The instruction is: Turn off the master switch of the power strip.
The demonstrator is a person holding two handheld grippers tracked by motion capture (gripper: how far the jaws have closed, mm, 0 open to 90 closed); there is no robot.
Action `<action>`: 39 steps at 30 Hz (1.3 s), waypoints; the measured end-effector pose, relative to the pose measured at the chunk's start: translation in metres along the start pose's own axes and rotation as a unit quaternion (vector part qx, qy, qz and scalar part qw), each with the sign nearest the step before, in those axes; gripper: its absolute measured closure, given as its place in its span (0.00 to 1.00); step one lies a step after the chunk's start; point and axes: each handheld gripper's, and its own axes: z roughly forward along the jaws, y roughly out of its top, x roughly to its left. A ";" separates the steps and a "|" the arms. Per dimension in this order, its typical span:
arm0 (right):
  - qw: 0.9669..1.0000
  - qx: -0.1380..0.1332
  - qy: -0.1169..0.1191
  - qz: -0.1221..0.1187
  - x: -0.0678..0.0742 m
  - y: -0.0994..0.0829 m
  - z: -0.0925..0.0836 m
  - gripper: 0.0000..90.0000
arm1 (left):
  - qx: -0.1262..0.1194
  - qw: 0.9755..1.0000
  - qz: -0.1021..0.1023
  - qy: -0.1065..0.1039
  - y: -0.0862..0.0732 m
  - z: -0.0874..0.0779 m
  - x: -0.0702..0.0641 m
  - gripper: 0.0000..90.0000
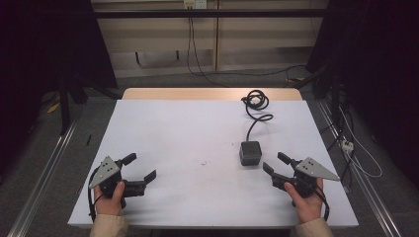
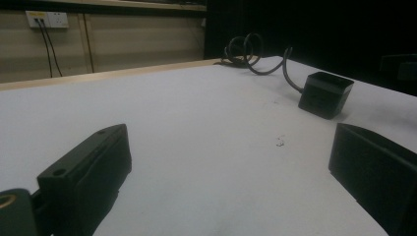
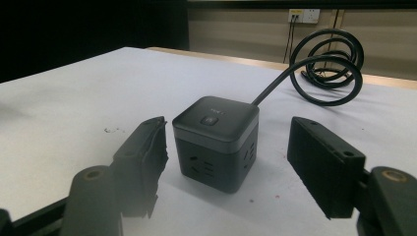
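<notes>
One matte cube socket [image 3: 215, 142], coiled cable [image 3: 327, 66]

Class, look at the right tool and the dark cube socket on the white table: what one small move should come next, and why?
Probably ease the right tool a little forward so its jaws flank the cube socket, then close. In the right gripper view the cube sits just ahead of the open jaws, centred between them but untouched, its cable trailing away behind. The left tool rests apart, open.
</notes>
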 end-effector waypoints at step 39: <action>0.999 0.030 0.024 0.016 -0.003 0.012 0.017 0.73 | 0.000 1.000 -0.001 0.001 0.000 0.001 -0.001 0.02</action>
